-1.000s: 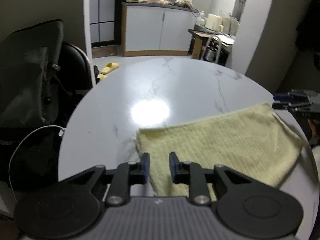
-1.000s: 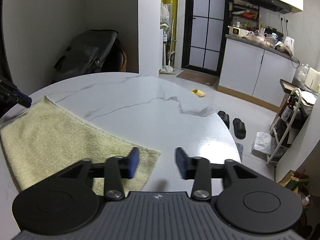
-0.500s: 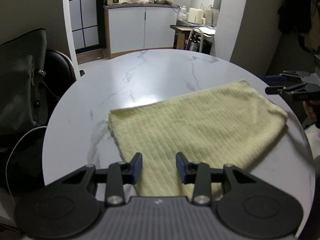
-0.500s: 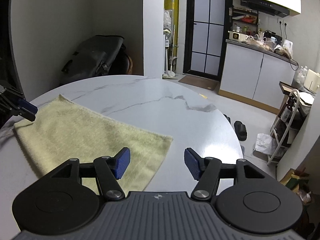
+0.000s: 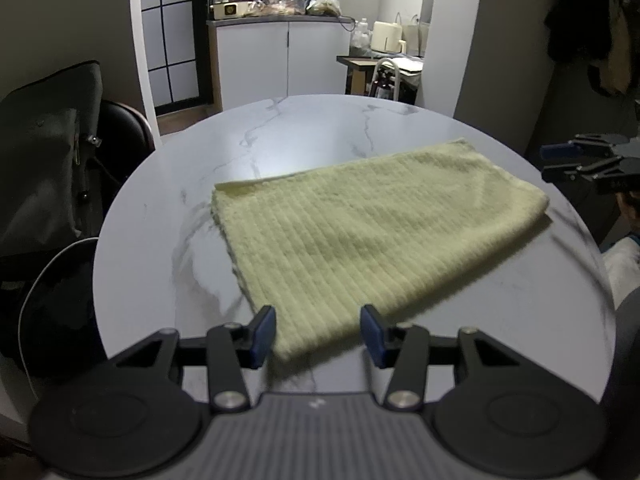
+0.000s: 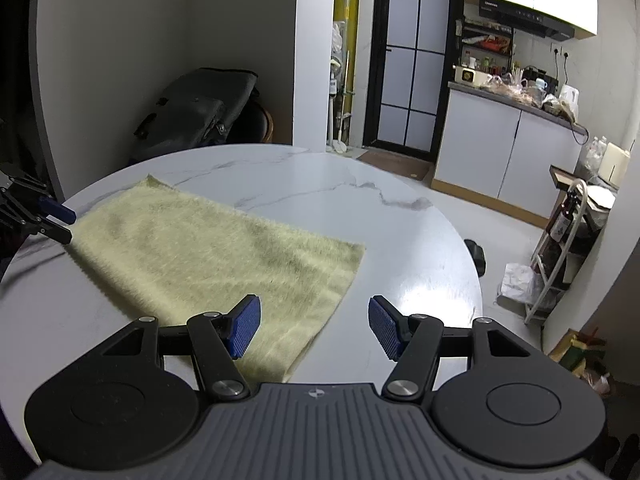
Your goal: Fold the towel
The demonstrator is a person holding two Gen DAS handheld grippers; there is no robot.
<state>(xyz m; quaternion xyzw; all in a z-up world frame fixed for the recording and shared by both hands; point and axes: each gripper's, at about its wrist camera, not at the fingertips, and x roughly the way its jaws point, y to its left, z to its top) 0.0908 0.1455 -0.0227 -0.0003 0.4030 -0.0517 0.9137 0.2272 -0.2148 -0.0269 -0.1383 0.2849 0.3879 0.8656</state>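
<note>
Yellow terry cloth, the towel (image 5: 360, 240), lies flat and folded on the round marble worktop (image 5: 280, 136), and nothing stands on it or around it on the marble. In the left wrist view a dark bag (image 5: 40, 160) leans on a chair at 9 o'clock beside the worktop, and white kitchen cabinets (image 5: 280, 64) stand at 12 o'clock behind it. In the right wrist view a black slipper (image 6: 476, 256) lies on the floor at 3 o'clock, just past the worktop rim.

The left gripper (image 5: 318, 334) points down over the near corner of the towel; its fingers (image 5: 262, 334) are opening, the cloth lies below the gap and the pads do not press it. The right gripper (image 6: 314, 326) hangs over the other near corner, with fingers (image 6: 242, 326) spread and nothing between them. Each gripper shows at the side of the other's view, clear of the towel.
</note>
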